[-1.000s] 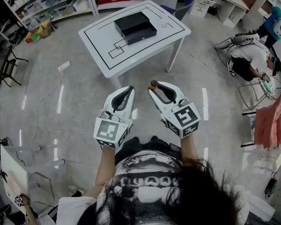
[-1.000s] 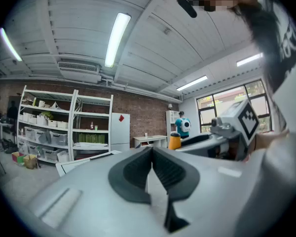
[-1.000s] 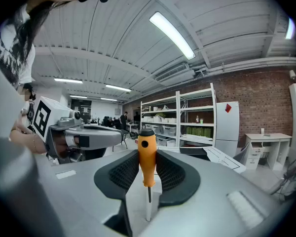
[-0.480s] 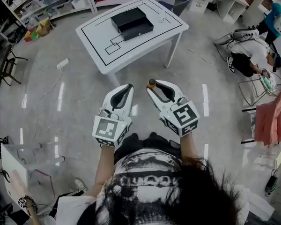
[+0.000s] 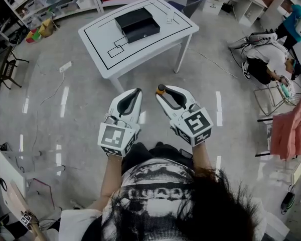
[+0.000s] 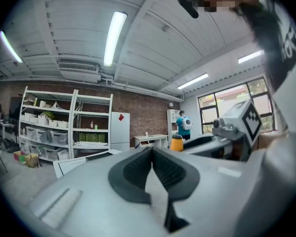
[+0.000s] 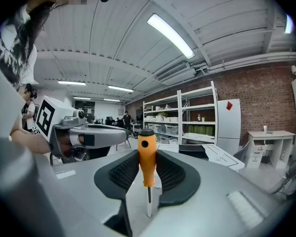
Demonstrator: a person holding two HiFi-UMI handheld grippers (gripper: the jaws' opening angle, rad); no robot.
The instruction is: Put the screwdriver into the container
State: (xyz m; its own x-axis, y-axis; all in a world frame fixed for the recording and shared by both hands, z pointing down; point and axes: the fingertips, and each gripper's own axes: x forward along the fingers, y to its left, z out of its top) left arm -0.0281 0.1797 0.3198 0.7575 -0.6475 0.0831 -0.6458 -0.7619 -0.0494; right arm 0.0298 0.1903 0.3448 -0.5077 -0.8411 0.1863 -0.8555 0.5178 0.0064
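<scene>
The right gripper [image 5: 163, 90] grasps an orange-handled metal screwdriver [image 7: 147, 163] between its fingers; the left gripper [image 5: 136, 92] is clenched, empty. A black rectangular container [image 5: 137, 24] sits on the white surface [image 5: 98, 38].

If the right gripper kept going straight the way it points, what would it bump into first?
Probably the white table ahead, near its front edge, before the black container; open floor lies between. Height is hard to judge.
</scene>
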